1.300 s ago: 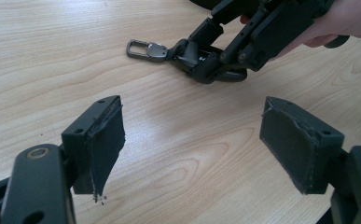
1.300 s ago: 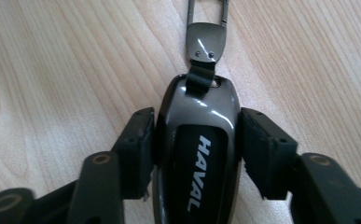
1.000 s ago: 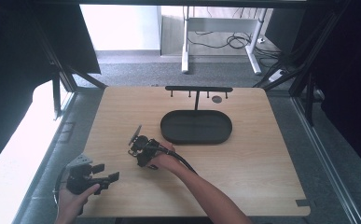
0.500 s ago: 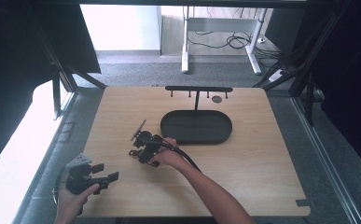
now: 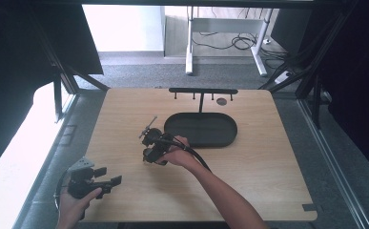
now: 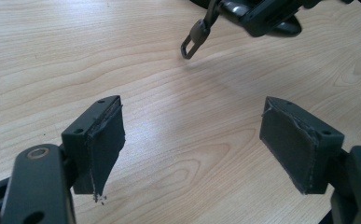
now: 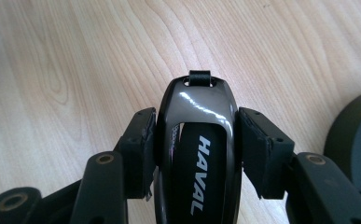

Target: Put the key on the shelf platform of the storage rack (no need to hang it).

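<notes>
A glossy black car key fob marked HAVAL sits between the pads of my right gripper, which is shut on its two sides. A small black loop sticks out of the fob's tip. In the high view my right gripper hovers above the table's middle left, and a thin strap points away from it. My left gripper rests low at the table's near left corner. Its jaws stand wide open over bare wood. The strap's metal clasp hangs beyond them.
A black oval tray lies just right of my right gripper on the wooden table. Behind it stands a low black rack with hooks, with a small dark disc near its foot.
My right gripper has risen and drifted toward the tray with the key fob still in it. The left gripper has stayed where it was.
</notes>
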A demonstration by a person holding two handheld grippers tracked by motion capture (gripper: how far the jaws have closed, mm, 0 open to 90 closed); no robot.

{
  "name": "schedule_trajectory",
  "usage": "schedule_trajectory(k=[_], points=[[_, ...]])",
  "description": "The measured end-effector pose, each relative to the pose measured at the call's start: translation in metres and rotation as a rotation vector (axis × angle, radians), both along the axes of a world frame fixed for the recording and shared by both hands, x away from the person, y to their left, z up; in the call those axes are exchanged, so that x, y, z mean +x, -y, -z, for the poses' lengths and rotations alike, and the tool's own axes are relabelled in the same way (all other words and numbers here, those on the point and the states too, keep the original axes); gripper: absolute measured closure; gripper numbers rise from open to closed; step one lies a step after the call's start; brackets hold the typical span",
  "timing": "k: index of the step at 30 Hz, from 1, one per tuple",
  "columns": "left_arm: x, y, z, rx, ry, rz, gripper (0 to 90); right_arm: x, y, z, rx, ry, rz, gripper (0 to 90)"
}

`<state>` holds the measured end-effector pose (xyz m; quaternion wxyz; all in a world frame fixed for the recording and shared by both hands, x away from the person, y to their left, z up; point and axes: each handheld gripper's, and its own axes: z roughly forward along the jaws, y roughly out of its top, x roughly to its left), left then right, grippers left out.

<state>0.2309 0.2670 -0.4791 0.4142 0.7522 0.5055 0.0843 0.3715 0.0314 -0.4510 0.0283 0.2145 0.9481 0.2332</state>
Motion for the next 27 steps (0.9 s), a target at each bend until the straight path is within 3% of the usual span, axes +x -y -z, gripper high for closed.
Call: schedule_trajectory(k=[13, 27], points=[[0.0, 0.001, 0.0, 0.002, -0.001, 0.0, 22.1, -0.005, 0.016, -0.019, 0.023, 0.024, -0.008, 49.4], [0.0, 0.002, 0.001, 0.001, -0.004, 0.001, 22.1, -0.005, 0.029, -0.027, 0.036, 0.029, 0.008, 49.4]])
